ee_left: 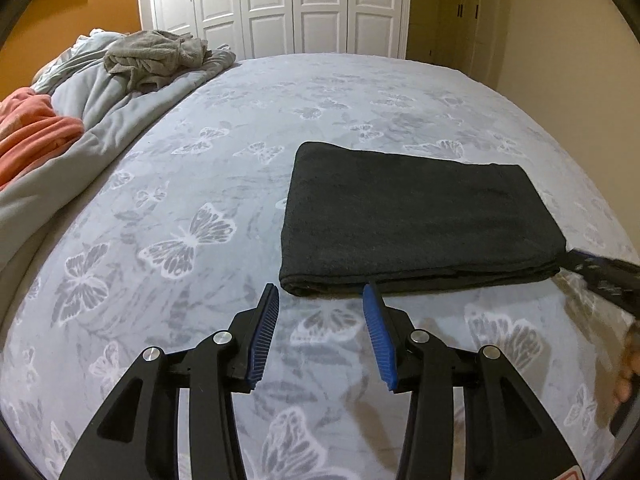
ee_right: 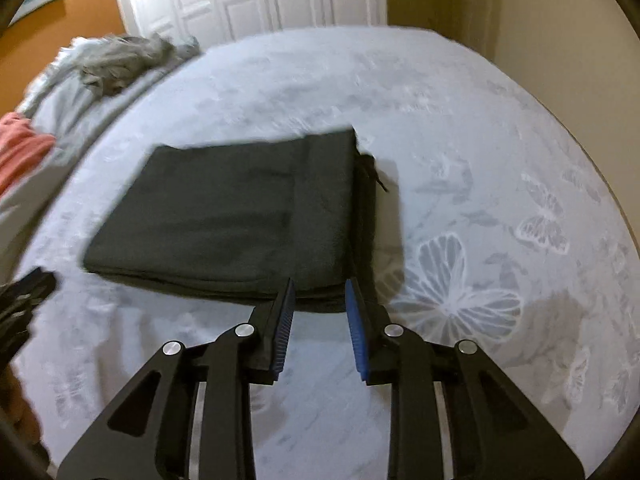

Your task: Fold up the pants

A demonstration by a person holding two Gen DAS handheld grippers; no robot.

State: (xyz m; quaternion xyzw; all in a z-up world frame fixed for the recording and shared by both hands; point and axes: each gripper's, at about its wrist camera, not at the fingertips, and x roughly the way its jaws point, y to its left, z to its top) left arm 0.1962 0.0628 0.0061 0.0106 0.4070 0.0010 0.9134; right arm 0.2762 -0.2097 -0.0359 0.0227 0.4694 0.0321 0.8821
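The dark grey pants (ee_left: 412, 216) lie folded into a flat rectangle on the bed; they also show in the right wrist view (ee_right: 228, 216), which is blurred. My left gripper (ee_left: 322, 294) is open and empty, just short of the near folded edge at its left end. My right gripper (ee_right: 320, 288) is open and empty, its fingertips at the near edge close to the right end. The right gripper also shows at the right edge of the left wrist view (ee_left: 600, 276). The left gripper shows at the left edge of the right wrist view (ee_right: 24, 292).
The bed (ee_left: 208, 184) has a pale grey sheet with butterfly print. A heap of grey bedding (ee_left: 120, 76), a crumpled grey garment (ee_left: 156, 56) and an orange cloth (ee_left: 32, 128) lie at the far left. White wardrobe doors (ee_left: 276, 4) stand behind.
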